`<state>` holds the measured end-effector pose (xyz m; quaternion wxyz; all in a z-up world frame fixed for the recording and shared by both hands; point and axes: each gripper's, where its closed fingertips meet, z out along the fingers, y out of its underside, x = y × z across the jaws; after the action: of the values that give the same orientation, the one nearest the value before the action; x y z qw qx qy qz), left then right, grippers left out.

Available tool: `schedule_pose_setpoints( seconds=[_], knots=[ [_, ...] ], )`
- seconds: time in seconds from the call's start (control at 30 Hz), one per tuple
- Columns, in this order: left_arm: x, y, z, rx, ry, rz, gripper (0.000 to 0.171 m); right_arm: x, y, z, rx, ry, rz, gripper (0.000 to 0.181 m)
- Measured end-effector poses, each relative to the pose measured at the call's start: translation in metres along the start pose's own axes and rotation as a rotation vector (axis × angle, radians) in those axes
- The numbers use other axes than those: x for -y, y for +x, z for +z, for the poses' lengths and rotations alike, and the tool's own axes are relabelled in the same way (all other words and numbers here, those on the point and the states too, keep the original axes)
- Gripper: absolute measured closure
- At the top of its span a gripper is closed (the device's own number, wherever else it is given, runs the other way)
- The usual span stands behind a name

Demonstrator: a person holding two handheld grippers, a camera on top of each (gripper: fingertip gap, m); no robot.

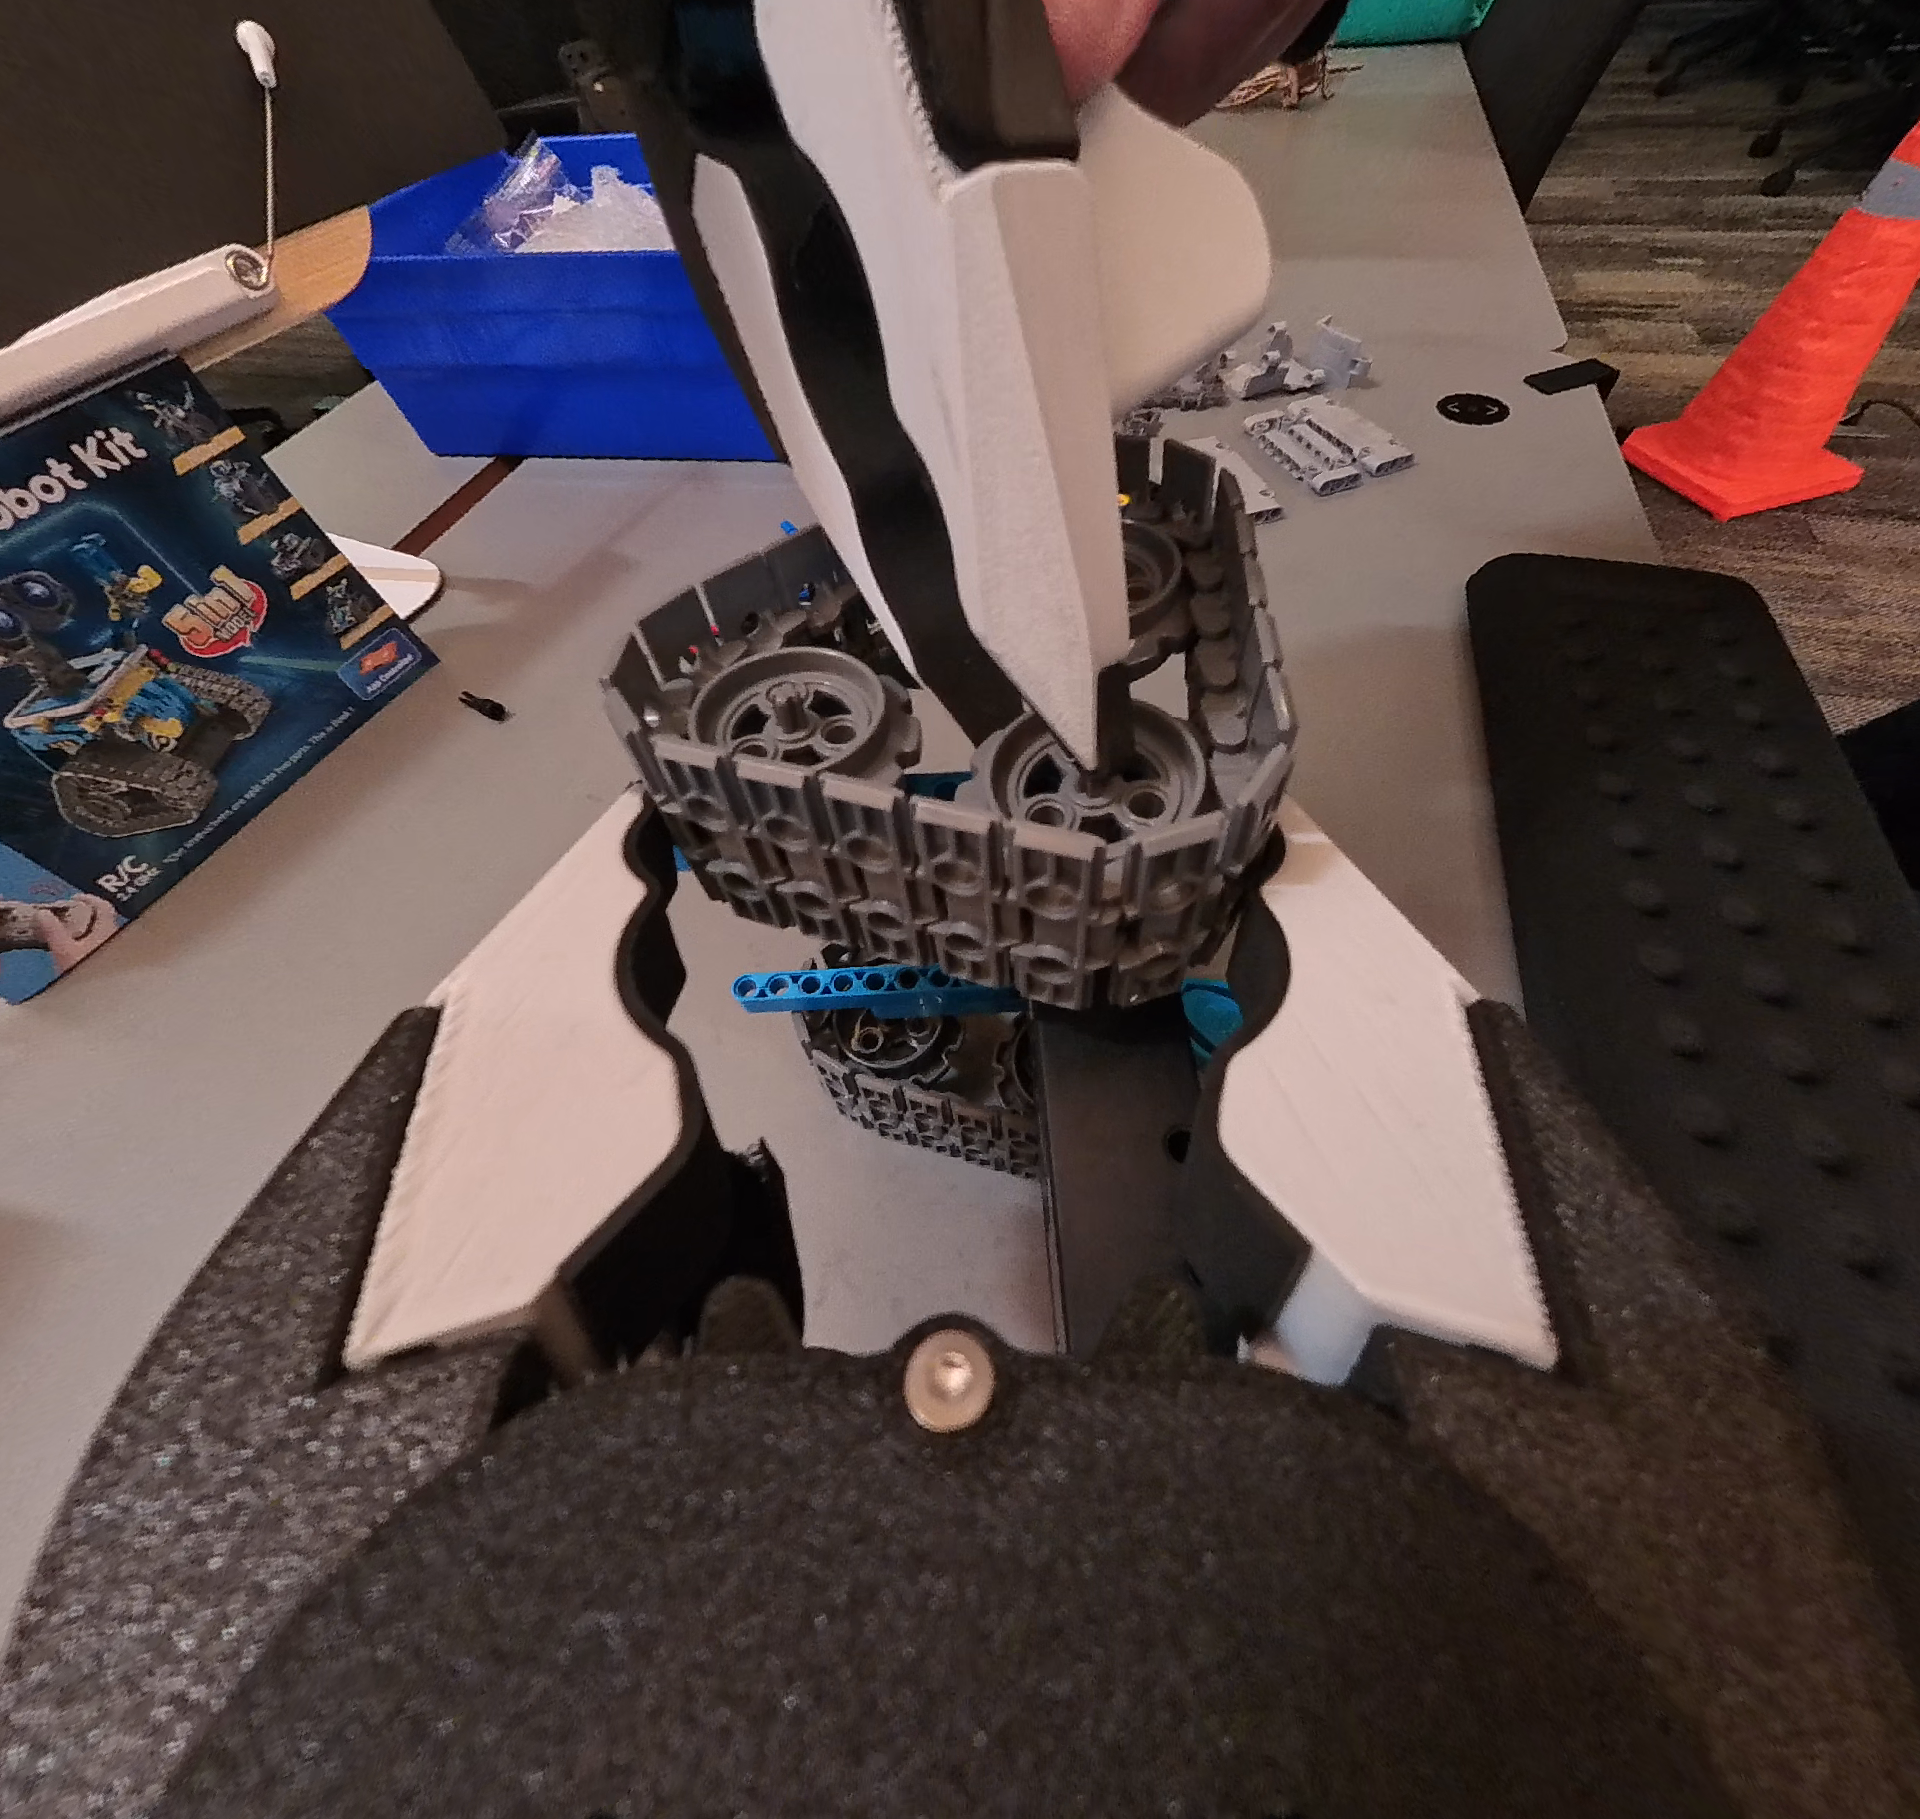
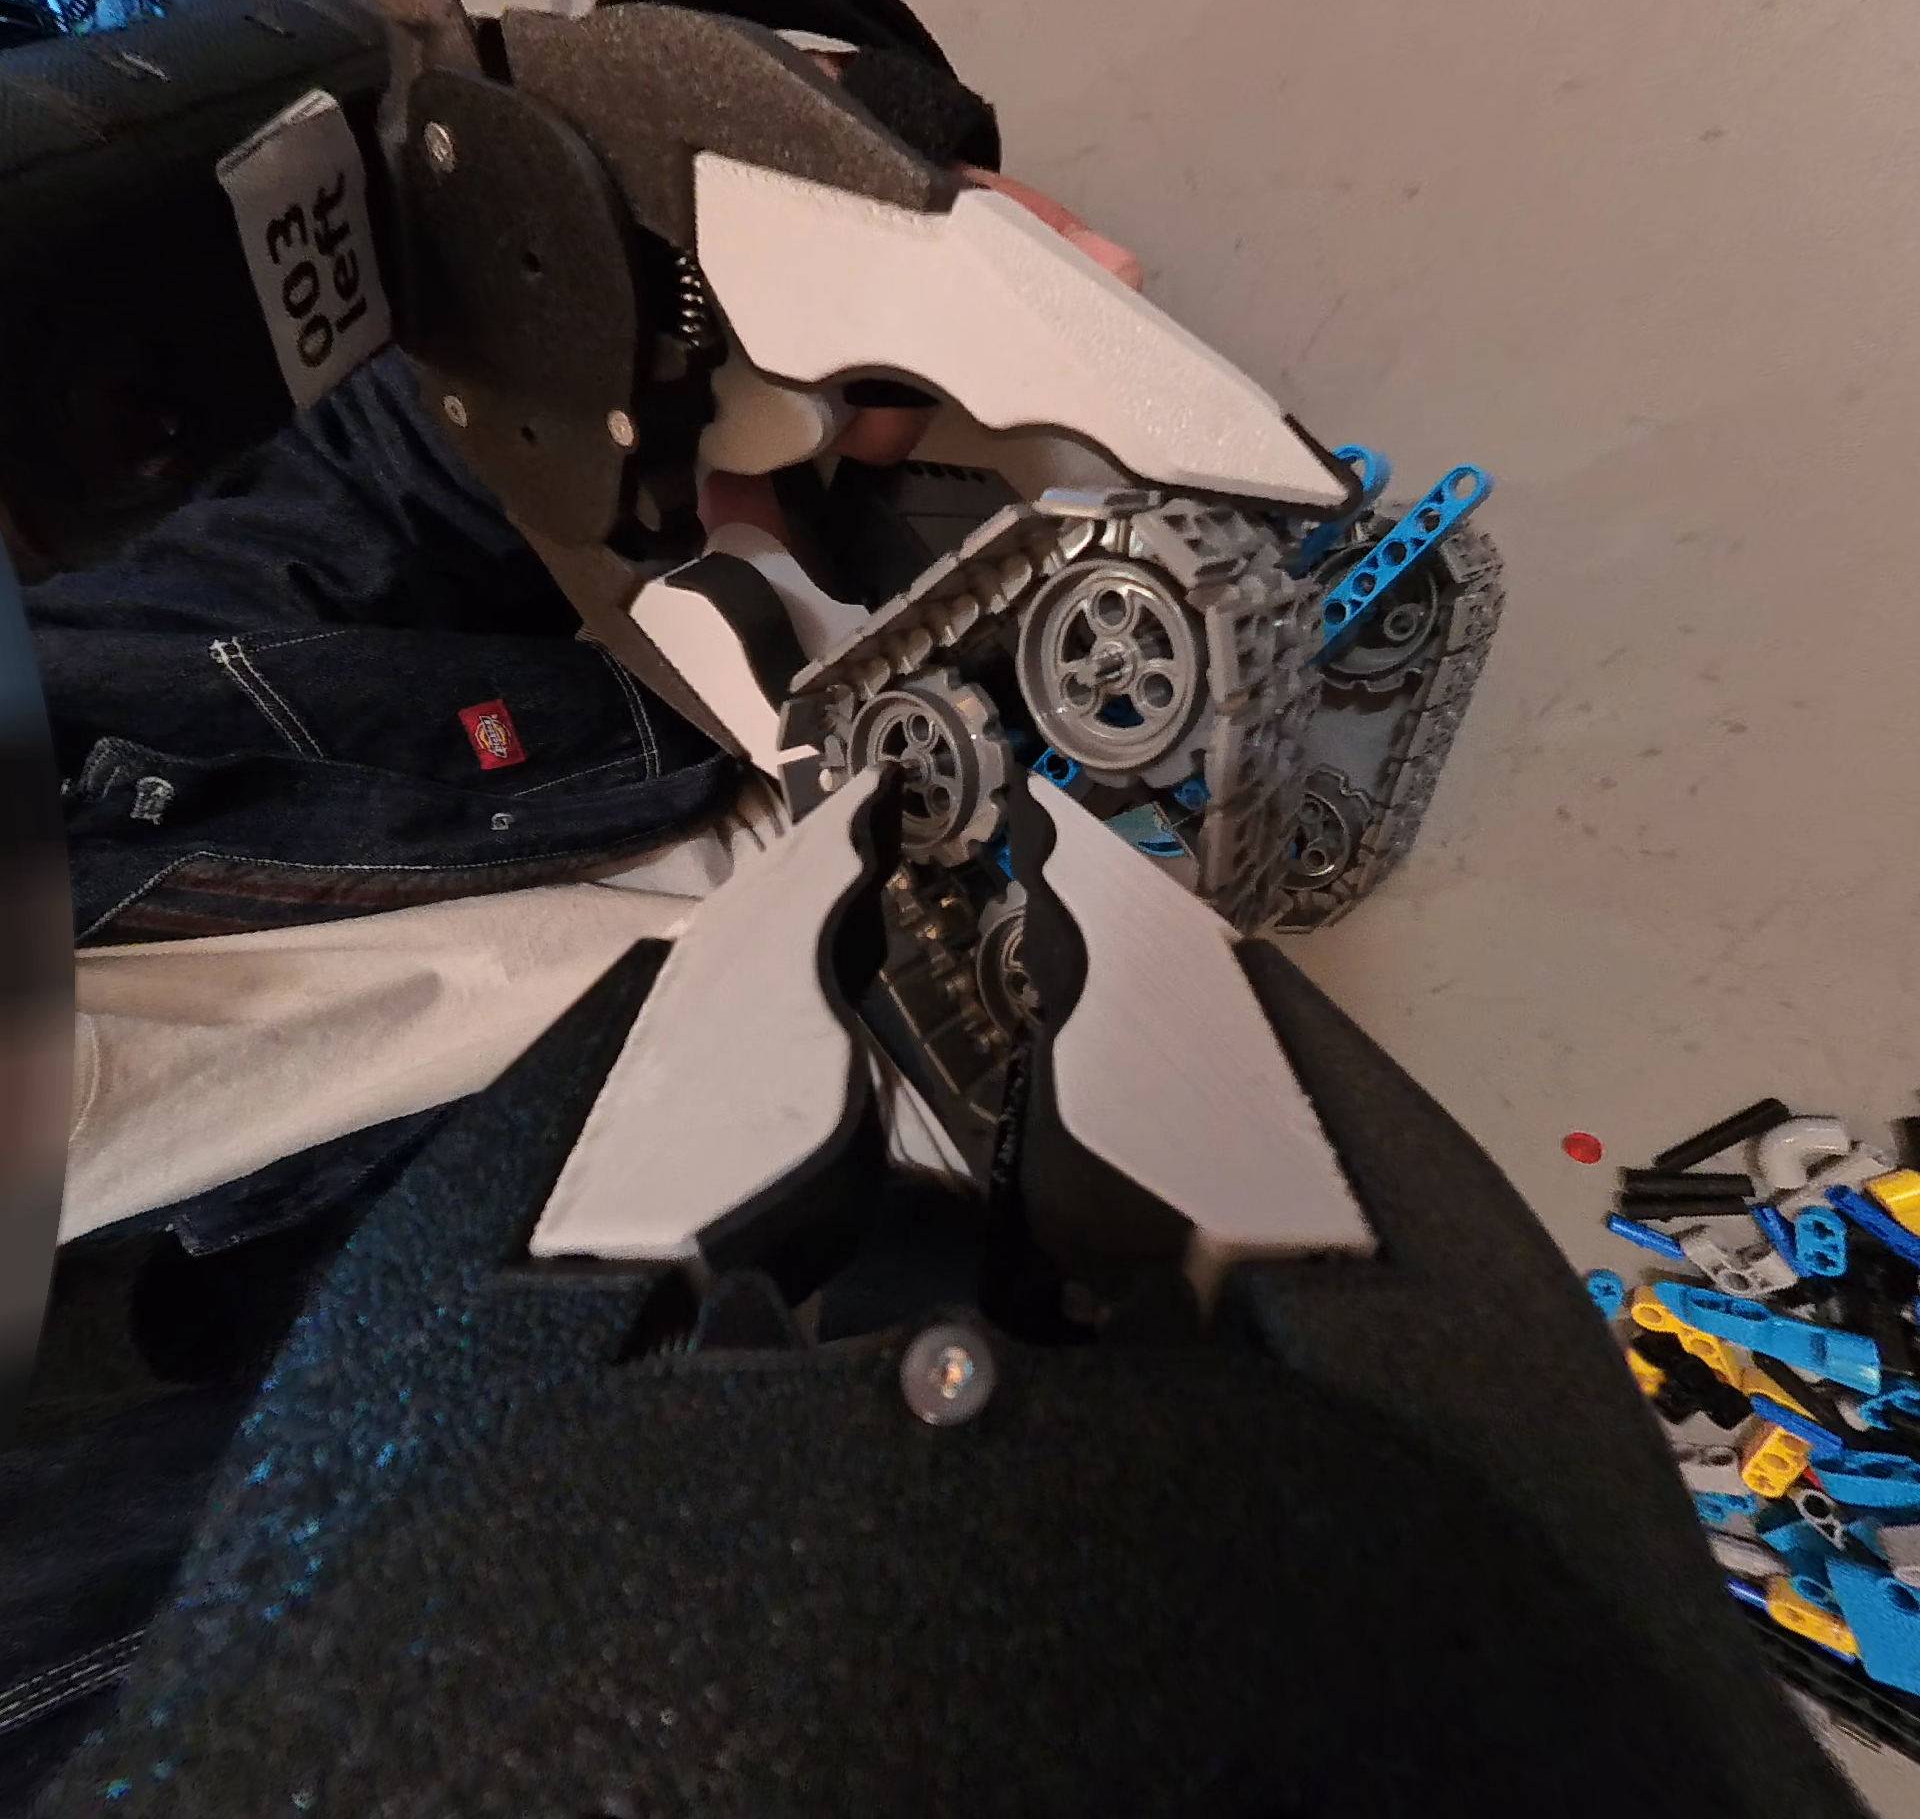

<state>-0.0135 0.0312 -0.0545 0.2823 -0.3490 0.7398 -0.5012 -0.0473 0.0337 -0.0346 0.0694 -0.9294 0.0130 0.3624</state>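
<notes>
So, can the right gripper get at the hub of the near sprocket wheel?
Likely yes: the right gripper has its tips right at the hub of the sprocket wheel, which faces it bare. The left gripper clamps the tracked chassis from the sides, clear of that wheel.

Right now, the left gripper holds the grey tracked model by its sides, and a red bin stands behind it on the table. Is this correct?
Not quite: the bin is blue, not red, as the left wrist view shows. The rest holds: the left gripper is closed on the grey tracked model by its sides, and the bin stands behind it on the table.
</notes>
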Motion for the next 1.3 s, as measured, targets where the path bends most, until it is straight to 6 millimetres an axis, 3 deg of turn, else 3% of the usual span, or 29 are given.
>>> schedule_pose_setpoints(
  seconds=[0.77, 0.83, 0.9, 1.03, 1.13, 1.3],
  knots=[
    [-0.001, 0.001, 0.004, 0.024, 0.014, 0.031, 0.064, -0.002, 0.001, -0.002, -0.36, -0.06, -0.107, 0.166],
    [-0.001, -0.001, 0.005, 0.028, 0.015, 0.014, 0.064, 0.001, 0.003, -0.004, -0.448, -0.059, -0.148, 0.167],
    [-0.002, -0.001, 0.006, 0.014, 0.014, -0.012, 0.065, 0.006, 0.012, -0.011, -0.643, -0.102, -0.283, 0.181],
    [-0.001, 0.002, 0.006, 0.014, 0.014, 0.018, 0.067, 0.002, 0.007, -0.01, -0.414, -0.075, -0.148, 0.181],
    [0.0, 0.002, 0.006, 0.023, 0.008, 0.039, 0.066, 0.002, 0.005, -0.009, -0.367, -0.053, -0.218, 0.181],
    [-0.002, -0.001, 0.003, 0.03, 0.013, 0.046, 0.064, 0.012, 0.001, -0.016, -0.454, 0.068, -0.465, 0.181]
  ],
)
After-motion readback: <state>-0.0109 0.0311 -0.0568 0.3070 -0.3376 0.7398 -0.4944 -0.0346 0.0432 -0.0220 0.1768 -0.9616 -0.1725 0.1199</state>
